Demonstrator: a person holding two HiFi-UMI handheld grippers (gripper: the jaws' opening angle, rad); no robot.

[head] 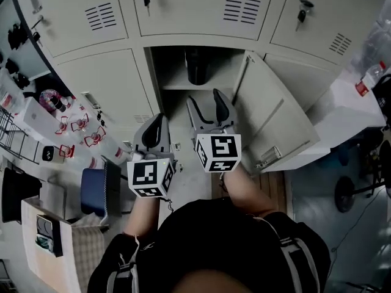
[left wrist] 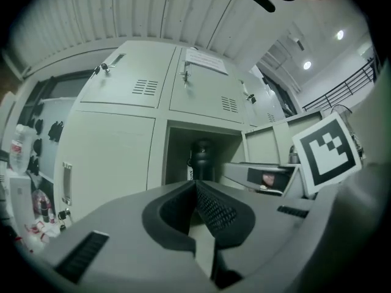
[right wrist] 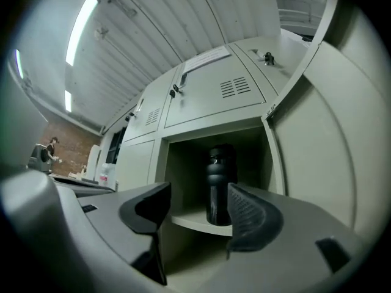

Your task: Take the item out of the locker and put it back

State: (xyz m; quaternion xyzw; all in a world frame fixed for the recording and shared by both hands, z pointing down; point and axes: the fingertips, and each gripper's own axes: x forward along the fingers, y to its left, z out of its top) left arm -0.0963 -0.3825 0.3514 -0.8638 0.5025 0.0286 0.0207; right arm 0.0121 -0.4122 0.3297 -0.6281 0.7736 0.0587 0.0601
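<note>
Before a bank of pale grey metal lockers (head: 104, 78), a person holds a grey two-jaw gripper in each hand, both pointed at the one open compartment. A tall black cylindrical bottle with a dark cap (right wrist: 220, 185) stands upright on the compartment's pale shelf (right wrist: 192, 220), toward the back, touched by neither gripper. The right gripper (right wrist: 200, 193) has its jaws spread apart with nothing pressed between the pads. In its own view the bottle appears in the gap, well beyond the tips. The left gripper (left wrist: 197, 187) has its jaws closed together and empty, just beside the right one. The compartment's pale metal door (head: 278, 124) stands swung open to the right. Dark keys (head: 301, 12) hang from locks on the upper row.
</note>
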